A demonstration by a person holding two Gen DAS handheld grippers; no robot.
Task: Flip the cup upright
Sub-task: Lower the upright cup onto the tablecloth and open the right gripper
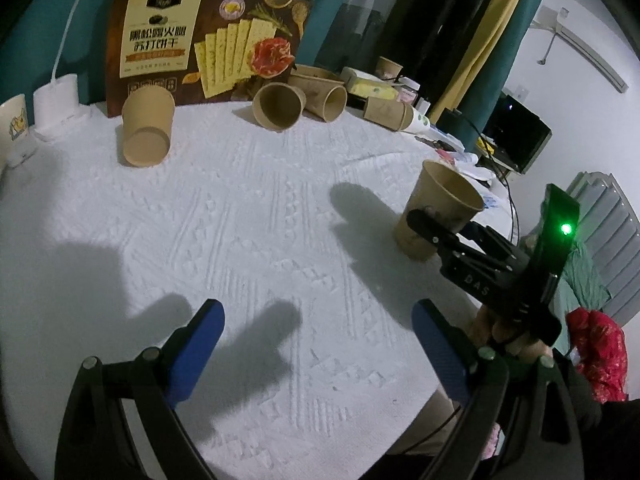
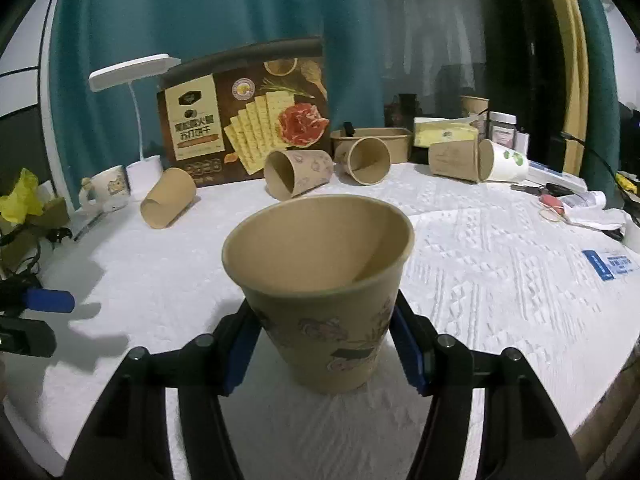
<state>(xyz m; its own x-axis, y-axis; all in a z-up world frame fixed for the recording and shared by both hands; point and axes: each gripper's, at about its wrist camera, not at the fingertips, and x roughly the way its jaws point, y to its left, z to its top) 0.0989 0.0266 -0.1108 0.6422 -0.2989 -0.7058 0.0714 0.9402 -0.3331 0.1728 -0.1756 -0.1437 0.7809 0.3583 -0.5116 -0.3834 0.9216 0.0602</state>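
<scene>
The right claw (image 2: 324,344) grips the upright paper cup (image 2: 320,280) by its sides, steadying it on the surface (image 2: 480,280), while the left claw (image 1: 316,332) hangs open.

A round table (image 2: 500,280) under a white embossed cloth (image 1: 260,208) fills most of the room's near side. Behind it hang teal curtains (image 2: 240,8), with a yellow drape (image 1: 496,20) beside them at the right. A white desk lamp (image 2: 132,72) bends over the table's back left edge, next to a large cracker box (image 2: 244,116) standing upright against the curtain. To the right the wall (image 1: 580,100) is plain white, with a wall air conditioner (image 1: 580,52) mounted high. Below it sits a dark monitor (image 1: 516,136), and a grey ribbed radiator (image 1: 608,240) stands lower down. The light is dim and cool, throwing soft shadows across the cloth.
</scene>
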